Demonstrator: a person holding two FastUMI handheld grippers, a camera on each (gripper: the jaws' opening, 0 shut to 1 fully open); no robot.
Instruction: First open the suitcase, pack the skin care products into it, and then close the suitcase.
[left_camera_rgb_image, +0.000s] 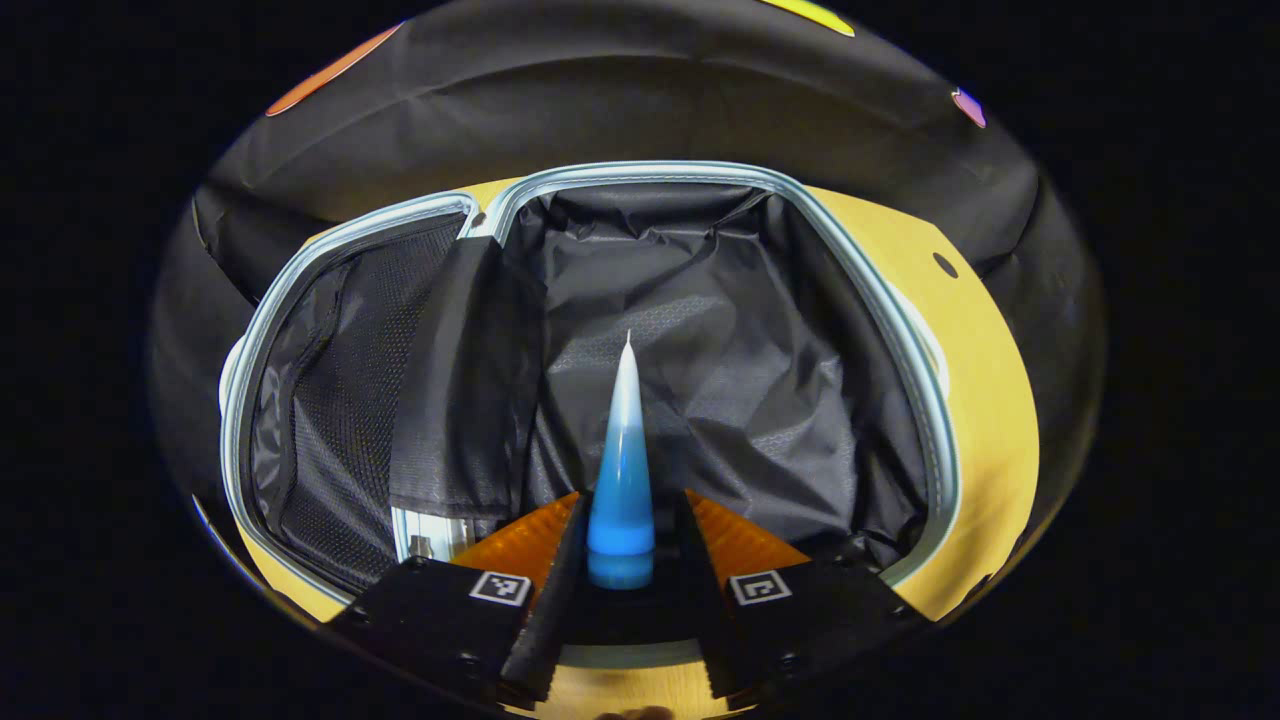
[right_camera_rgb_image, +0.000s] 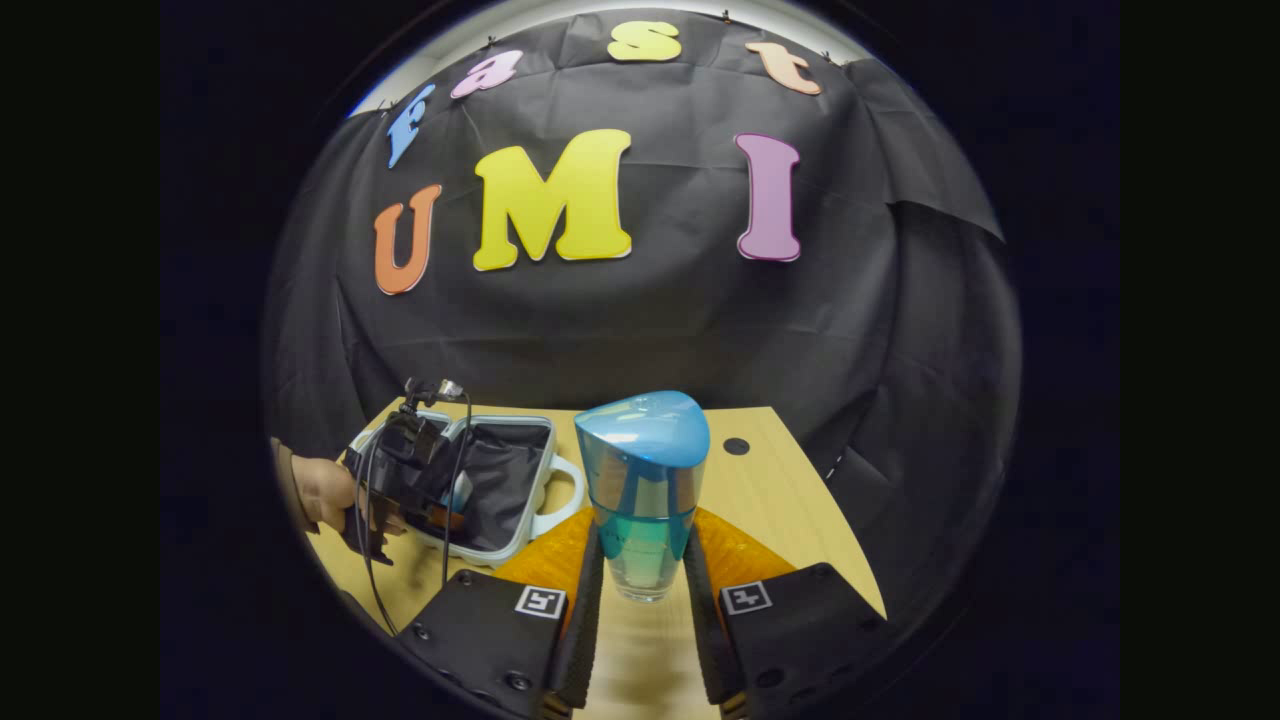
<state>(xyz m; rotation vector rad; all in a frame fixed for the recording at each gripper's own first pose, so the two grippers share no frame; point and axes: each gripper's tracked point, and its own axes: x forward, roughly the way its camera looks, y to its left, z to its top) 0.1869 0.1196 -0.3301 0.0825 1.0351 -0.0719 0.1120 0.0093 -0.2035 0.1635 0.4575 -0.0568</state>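
Left gripper view: tube (left_camera_rgb_image: 622, 470) tip-first toward suitcase (left_camera_rgb_image: 760, 330)

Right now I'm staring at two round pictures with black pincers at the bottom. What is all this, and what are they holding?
No robot here: a person holds a two-finger gripper in each hand, and a fisheye camera rides on each, looking along its fingers.

The left gripper view looks down into the open suitcase, lying flat on a wooden table with its dark lining showing. The left gripper pinches a blue and white tube, pointed into the case.

The right gripper view looks across the table. The right gripper clamps a clear blue bottle with a blue cap. Farther off on its left you see the suitcase, the left gripper and the person's hand holding it.

Both items are skin care products on their way into the case.
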